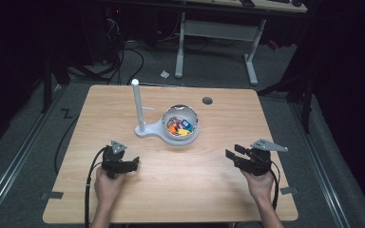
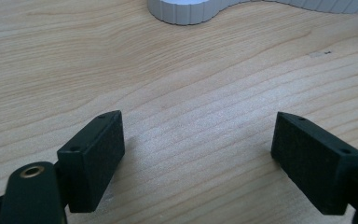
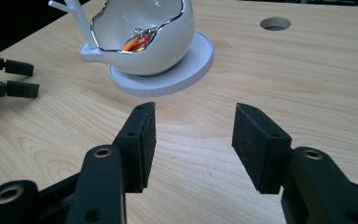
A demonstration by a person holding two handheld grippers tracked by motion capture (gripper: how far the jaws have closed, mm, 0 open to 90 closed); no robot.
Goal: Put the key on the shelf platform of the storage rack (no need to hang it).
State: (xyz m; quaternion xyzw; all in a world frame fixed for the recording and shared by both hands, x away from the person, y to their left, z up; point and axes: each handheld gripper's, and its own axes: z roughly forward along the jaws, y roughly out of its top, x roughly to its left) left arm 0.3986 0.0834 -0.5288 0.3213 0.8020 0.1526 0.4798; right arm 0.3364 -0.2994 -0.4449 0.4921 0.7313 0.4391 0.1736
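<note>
Bowl point(image 1: 181, 124): white, with a wavy shiny rim — it sits on the round end of a white stand point(image 1: 153, 130) near the middle of your table point(image 1: 218, 190), with small coloured pieces point(image 1: 179, 127) inside.
High view, pole: a white pole point(image 1: 137, 105) rises upright from the stand's narrow end, just left of the bowl.
High view, left gripper point(image 1: 134, 164): your left hand point(image 1: 108, 183) holds it low over the wood, left of and nearer to you than the bowl, well apart from it.
High view, right gripper point(image 1: 229, 155): your right hand point(image 1: 260, 183) holds it on the other side, jaws aimed toward the table's middle.
High view, hole: a round hole point(image 1: 207, 100) lies in the tabletop beyond the bowl, to its right.
Left gripper view: your jaws stand wide apart with bare wood between them — the stand's ribbed edge point(image 2: 191, 11) shows at the top.
Right gripper view: your jaws stand apart, nothing between them; the bowl point(image 3: 154, 37) on its stand point(image 3: 168, 77) lies ahead, orange and yellow pieces point(image 3: 135, 43) inside, the hole point(image 3: 275, 23) to the right, the left gripper's point(image 3: 21, 78) tips at the left edge.
</note>
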